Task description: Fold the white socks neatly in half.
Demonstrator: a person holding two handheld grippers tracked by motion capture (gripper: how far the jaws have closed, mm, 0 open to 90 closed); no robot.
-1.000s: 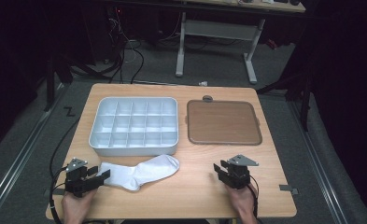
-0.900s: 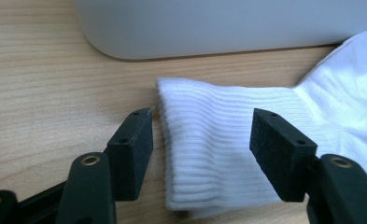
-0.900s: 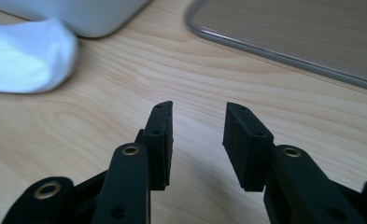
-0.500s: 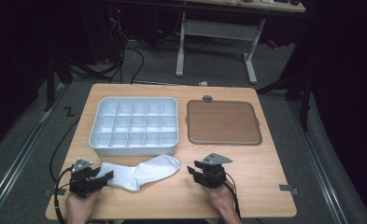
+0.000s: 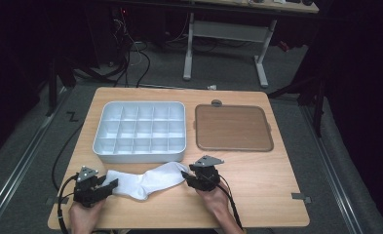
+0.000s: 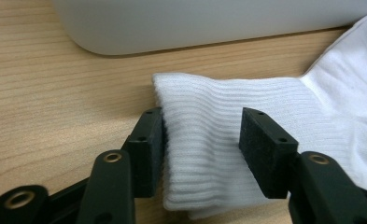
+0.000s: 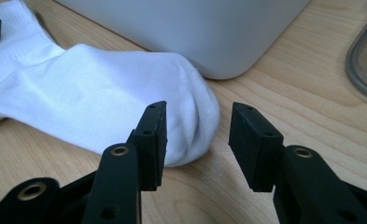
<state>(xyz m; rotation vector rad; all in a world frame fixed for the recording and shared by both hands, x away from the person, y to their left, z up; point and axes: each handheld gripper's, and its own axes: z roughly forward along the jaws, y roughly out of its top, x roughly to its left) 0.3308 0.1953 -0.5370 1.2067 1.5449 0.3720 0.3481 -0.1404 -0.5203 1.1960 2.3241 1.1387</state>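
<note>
Left gripper (image 5: pixel 112 184), lower left, has been closing around the white sock (image 5: pixel 145 180) cuff, one pad touching; right gripper (image 5: pixel 185 176), opening, frames its toe

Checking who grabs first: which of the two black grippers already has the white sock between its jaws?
The left gripper: its jaws straddle the white sock's ribbed cuff and have just been closing. The right gripper only nears the toe.

Worktop with tray and lid

A pale divided tray (image 5: pixel 140 131) sits on the wooden worktop (image 5: pixel 272 185), its compartments bare; just beside it lies a flat brown lid (image 5: pixel 233 127) with a grey rim. Behind, a white-legged desk frame (image 5: pixel 223 34) and dark cables (image 5: pixel 130 53) on the floor.
</note>
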